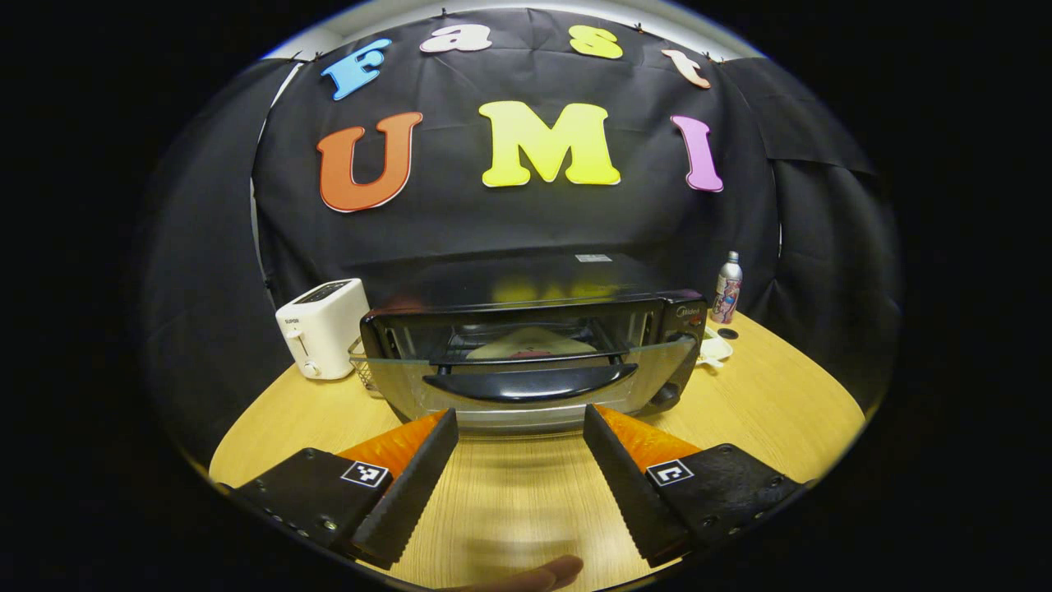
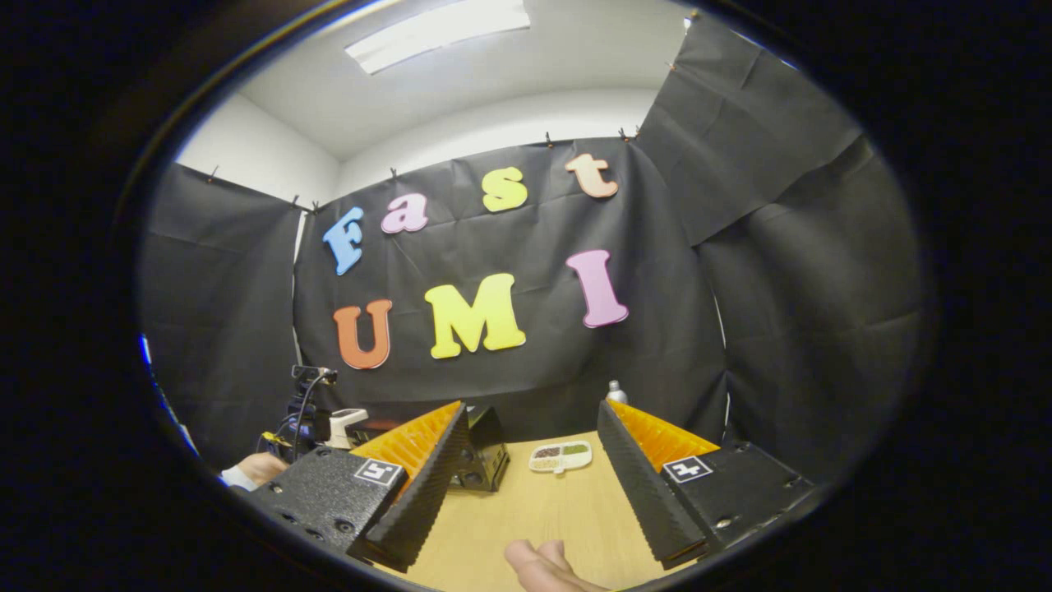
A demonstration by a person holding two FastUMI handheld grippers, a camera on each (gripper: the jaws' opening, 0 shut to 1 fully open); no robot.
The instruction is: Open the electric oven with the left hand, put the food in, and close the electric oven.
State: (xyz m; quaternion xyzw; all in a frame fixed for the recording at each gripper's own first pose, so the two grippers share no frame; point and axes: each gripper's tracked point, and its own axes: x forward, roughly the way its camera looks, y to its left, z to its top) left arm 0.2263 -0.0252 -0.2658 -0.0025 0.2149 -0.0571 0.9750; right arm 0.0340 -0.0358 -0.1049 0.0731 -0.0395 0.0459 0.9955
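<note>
In the left gripper view the left gripper (image 1: 519, 473) hangs over the wooden table (image 1: 772, 403) with its jaws spread wide, holding nothing. Just beyond stands the electric oven (image 1: 534, 349) — its glass door (image 1: 526, 374) partly lowered, something pale on the rack inside. A white toaster (image 1: 322, 327) sits beside it, a bottle (image 1: 727, 288) farther back. In the right gripper view the right gripper (image 2: 530, 477) is likewise wide and empty — a small tray of food (image 2: 560, 456) lies on the table ahead

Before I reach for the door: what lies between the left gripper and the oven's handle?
In the left gripper view, bare wooden table separates the left gripper from the oven's handle.
</note>
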